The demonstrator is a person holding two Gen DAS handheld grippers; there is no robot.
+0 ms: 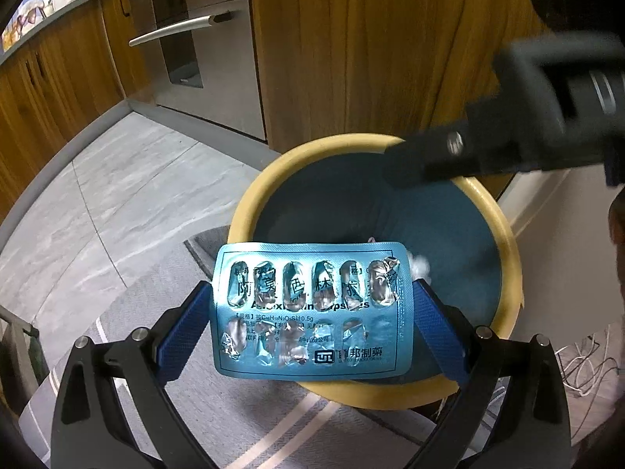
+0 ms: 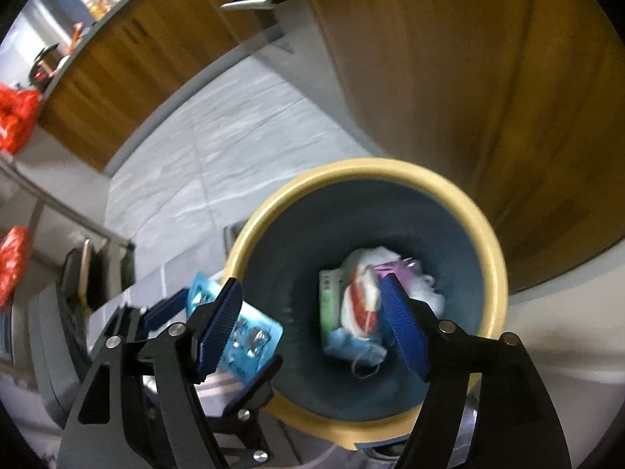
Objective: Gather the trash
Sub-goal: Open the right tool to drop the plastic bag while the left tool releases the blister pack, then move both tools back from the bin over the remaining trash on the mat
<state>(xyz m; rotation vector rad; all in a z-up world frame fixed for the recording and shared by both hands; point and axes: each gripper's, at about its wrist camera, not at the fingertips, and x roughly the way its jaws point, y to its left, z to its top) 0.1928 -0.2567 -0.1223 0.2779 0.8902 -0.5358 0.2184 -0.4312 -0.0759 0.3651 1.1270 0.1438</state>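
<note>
A blue foil blister pack (image 1: pixel 308 312) with its pockets burst open sits flat between the blue pads of my left gripper (image 1: pixel 312 289), which is shut on its side edges. It hangs over the near rim of a round bin (image 1: pixel 250 203) with a yellow rim and dark blue inside. My right gripper (image 2: pixel 310 283) stands open over the bin (image 2: pixel 496 265) with nothing between its fingers. At the bottom of the bin lie a white and red wrapper (image 2: pixel 361 301), a green box (image 2: pixel 330 297) and a blue mask (image 2: pixel 351 346). The blister pack (image 2: pixel 254 336) shows at lower left.
The bin stands against a wooden cabinet (image 1: pixel 371 58), beside an oven with steel handles (image 1: pixel 175 27). Grey floor tiles (image 1: pixel 117 195) lie to the left, a striped rug (image 1: pixel 273 422) underneath. White cables (image 1: pixel 582 367) trail at the right. Red bags (image 2: pixel 15 117) sit far left.
</note>
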